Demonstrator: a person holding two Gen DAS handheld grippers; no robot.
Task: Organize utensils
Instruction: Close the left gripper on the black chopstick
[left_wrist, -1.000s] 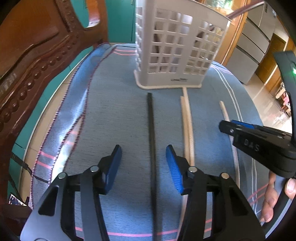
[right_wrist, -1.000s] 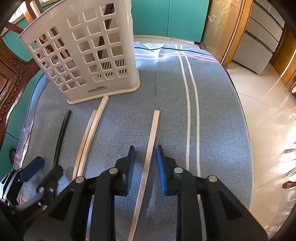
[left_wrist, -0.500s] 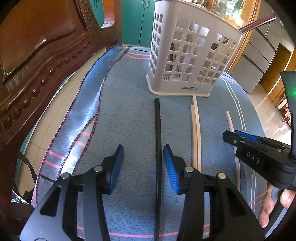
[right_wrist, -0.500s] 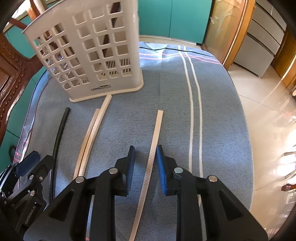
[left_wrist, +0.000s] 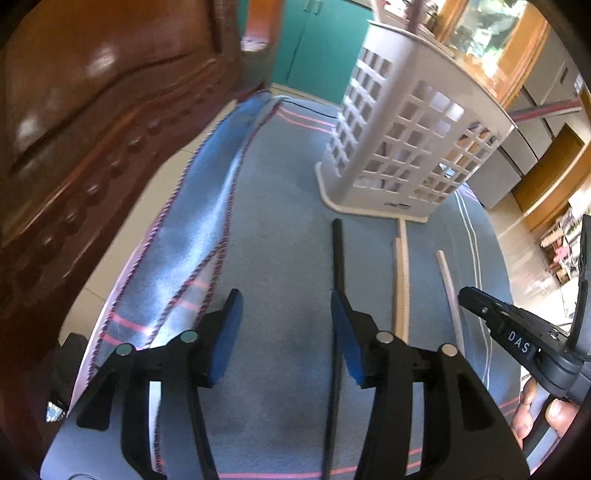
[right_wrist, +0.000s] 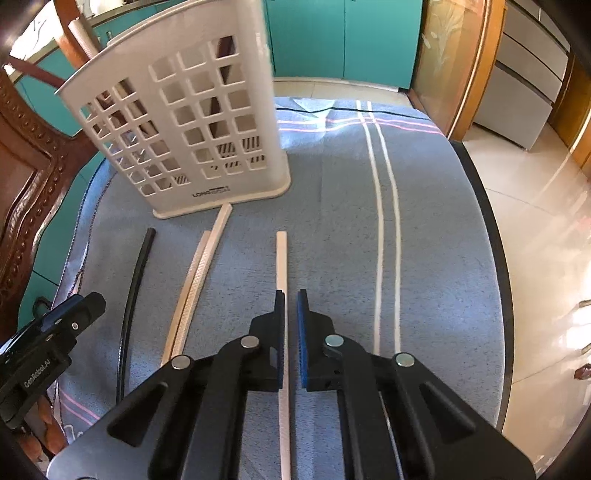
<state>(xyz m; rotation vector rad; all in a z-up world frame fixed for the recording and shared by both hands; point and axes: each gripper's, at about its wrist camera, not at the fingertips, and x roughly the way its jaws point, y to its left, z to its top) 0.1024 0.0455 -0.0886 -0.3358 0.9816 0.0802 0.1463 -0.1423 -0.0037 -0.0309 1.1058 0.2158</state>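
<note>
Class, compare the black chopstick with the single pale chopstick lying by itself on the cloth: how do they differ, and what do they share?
The black chopstick is dark; the single pale chopstick is cream. The black one lies free, just beside the left gripper, whose fingers are opening; the pale one runs between the right gripper fingers, nearly shut. Both lie flat on the blue cloth, pointing toward the white basket.

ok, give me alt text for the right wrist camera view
The right gripper is shut on a pale chopstick on a blue cloth. To the left lie two more pale chopsticks and a black one, before a white basket.
</note>
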